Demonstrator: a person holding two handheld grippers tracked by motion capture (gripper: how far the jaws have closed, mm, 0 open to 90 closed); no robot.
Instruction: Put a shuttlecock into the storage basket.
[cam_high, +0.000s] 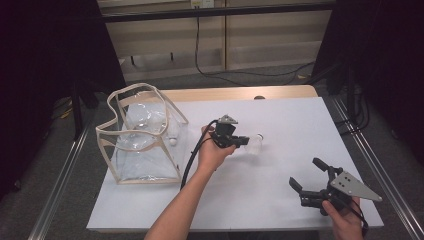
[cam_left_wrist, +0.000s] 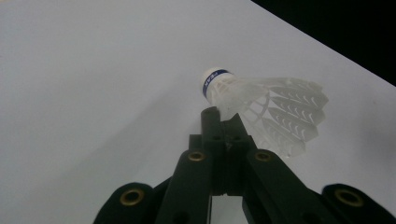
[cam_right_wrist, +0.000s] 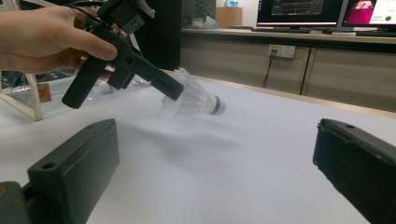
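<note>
Left claw (cam_high: 243, 141) pinched on one white shuttlecock (cam_high: 254, 144) above the white tabletop (cam_high: 280, 125).

The left claw's jaws are closed tight on the skirt of the shuttlecock (cam_left_wrist: 261, 109), which hangs clear of the tabletop with its blue-banded cork tip pointing away from the hand; in the right gripper view it (cam_right_wrist: 194, 99) shows tilted, tip down and its shadow below it. The right claw (cam_high: 308, 172) rests near the right front corner, jaws spread wide with nothing between them, well apart from the shuttlecock. One clear plastic bag (cam_high: 142, 135) with beige trim stands at the left edge of the tabletop, and a second shuttlecock (cam_high: 172, 137) lies inside it. Nothing lies between the held shuttlecock and the bag.
</note>
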